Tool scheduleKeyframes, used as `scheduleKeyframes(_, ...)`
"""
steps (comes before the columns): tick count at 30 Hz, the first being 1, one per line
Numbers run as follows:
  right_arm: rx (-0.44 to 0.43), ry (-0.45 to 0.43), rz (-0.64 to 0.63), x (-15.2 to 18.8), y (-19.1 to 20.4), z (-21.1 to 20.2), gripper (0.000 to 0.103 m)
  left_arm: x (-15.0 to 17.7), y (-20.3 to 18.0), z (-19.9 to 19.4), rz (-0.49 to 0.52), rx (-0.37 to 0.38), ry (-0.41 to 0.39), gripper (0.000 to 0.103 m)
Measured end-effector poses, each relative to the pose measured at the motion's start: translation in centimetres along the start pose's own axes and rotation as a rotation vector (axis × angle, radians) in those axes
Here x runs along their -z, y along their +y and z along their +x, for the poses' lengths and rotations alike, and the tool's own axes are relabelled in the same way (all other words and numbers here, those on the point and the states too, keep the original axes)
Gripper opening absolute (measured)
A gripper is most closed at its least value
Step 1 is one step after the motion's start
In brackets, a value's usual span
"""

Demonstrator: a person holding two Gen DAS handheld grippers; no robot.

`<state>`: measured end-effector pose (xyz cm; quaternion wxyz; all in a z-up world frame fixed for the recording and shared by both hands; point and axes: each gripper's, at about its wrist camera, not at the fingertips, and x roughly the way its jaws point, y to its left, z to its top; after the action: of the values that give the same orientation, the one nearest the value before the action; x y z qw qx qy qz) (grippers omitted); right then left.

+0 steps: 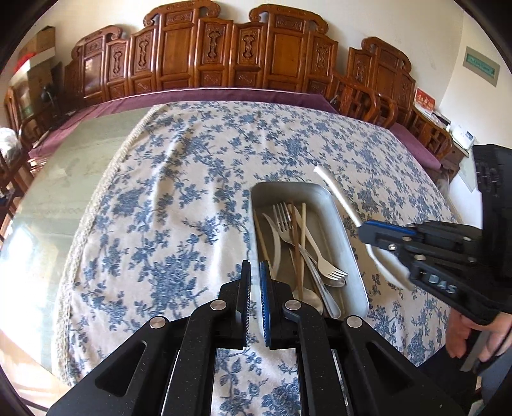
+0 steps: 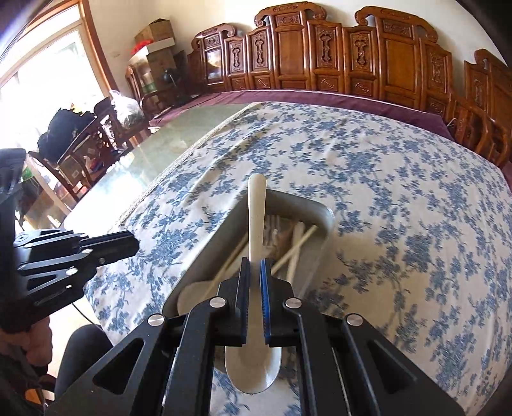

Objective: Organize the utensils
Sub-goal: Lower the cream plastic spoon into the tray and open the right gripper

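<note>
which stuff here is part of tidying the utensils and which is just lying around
Part of the job:
- white spoon, held in the right gripper
- metal tray
- forks, knife and chopsticks in the tray
- left gripper, shut and empty

Just lying about:
- flowered tablecloth
- carved wooden chairs
- cardboard boxes

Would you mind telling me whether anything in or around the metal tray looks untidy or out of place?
Yes: inside the metal tray, the forks, knife and chopsticks lie crisscrossed in one heap, not sorted. A white spoon is outside it, gripped in the right tool.
</note>
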<state>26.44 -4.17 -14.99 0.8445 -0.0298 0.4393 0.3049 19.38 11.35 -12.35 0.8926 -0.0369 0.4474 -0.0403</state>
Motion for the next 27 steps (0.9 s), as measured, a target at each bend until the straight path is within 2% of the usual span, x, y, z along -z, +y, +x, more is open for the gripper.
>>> scheduleKeyframes(8,-0.018,0.032,0.017,-0.9,1.3,3.3,0.008,0.3,1.9,-1.3,-0.022,-0.015,-0.012,0.005)
scheduleKeyframes(15,-0.015,0.075,0.063,-1.1,0.9,6.4,0.008,0.5,2.9,-1.5,-0.034,-0.028,-0.011,0.005)
scheduleKeyframes(27,-0.015,0.099,0.095,-0.3,0.4,7.1,0.009,0.8,2.3,-1.7,-0.026,-0.03,-0.006,0.005)
